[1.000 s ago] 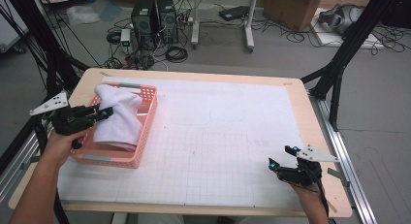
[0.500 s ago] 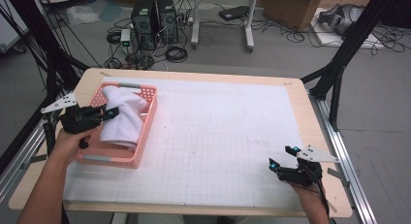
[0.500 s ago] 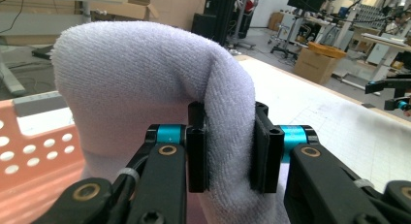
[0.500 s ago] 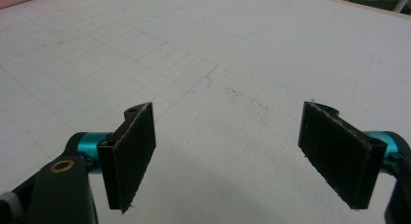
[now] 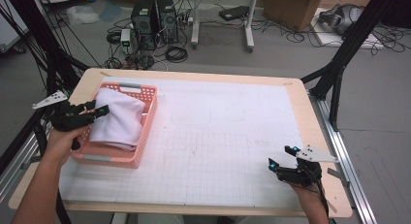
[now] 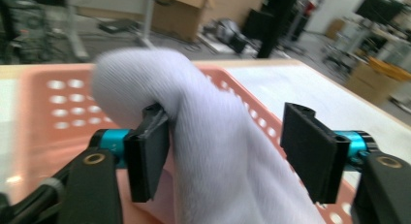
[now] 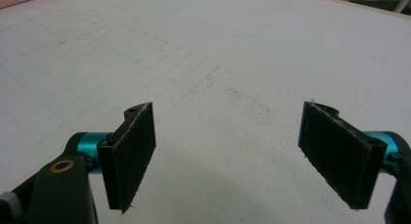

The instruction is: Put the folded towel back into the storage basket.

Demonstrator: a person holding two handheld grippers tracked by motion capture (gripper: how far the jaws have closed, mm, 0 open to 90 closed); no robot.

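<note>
Towel [image 5: 118,120] sits heaped in the pink basket [image 5: 145,136], a fold of it between the left gripper's [image 6: 228,146] fingers, against one pad with a clear gap to the other. Those jaws have just been opening, so the towel is released and the drop-off looks done. Right gripper [image 7: 242,151] is spread wide over the bare mat [image 5: 232,136], holding nothing.

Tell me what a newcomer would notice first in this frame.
Most striking is the white cloth heaped in the pink basket at the table's left edge. The left gripper sits at it, its jaws just opened, with one jaw against the fold and the other apart from it. The right gripper hangs open over the bare gridded mat at the near right corner.
</note>
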